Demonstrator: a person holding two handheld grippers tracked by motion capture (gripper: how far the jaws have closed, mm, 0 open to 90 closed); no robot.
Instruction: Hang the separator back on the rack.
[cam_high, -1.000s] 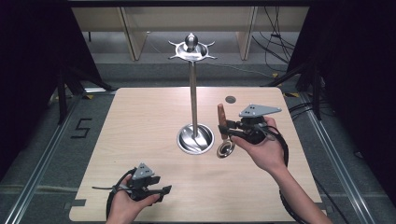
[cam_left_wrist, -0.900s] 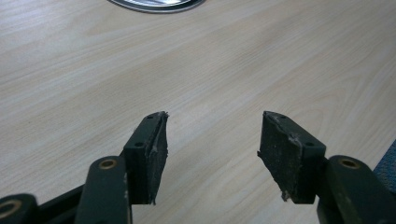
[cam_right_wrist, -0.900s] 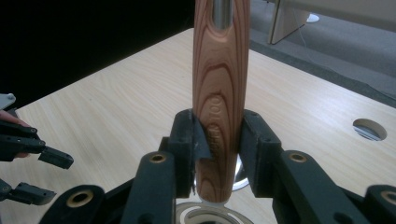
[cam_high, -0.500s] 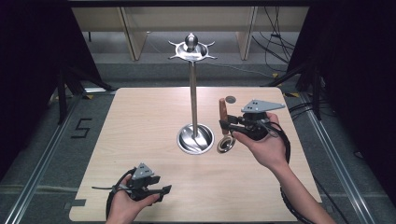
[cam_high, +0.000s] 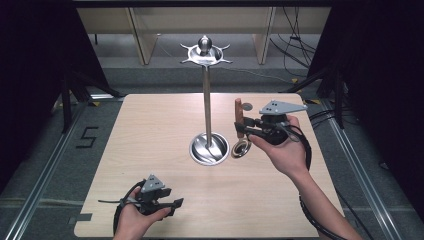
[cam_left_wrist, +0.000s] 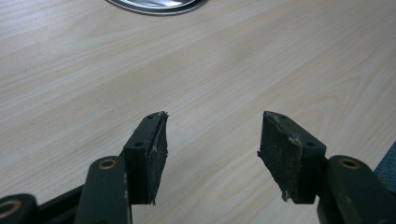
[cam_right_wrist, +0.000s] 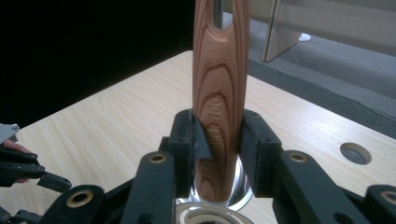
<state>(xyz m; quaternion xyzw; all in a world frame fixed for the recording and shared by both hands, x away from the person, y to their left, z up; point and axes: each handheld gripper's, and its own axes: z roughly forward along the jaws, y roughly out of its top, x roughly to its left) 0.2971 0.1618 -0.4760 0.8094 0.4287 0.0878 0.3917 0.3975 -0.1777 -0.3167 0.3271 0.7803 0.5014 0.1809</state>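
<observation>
Right tool (cam_right_wrist: 217, 140) clamps wooden handle (cam_right_wrist: 218, 93); stamped lettering on it unreadable.

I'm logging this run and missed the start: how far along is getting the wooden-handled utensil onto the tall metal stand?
Done: the right gripper has clamped the utensil's striped wooden handle and holds it upright beside the tall metal stand, its metal end near the tabletop. In hand: carrying it, apparently toward the hooks at the stand's top. Left: hanging it by the handle's slot, probably. The left gripper rests open.
</observation>
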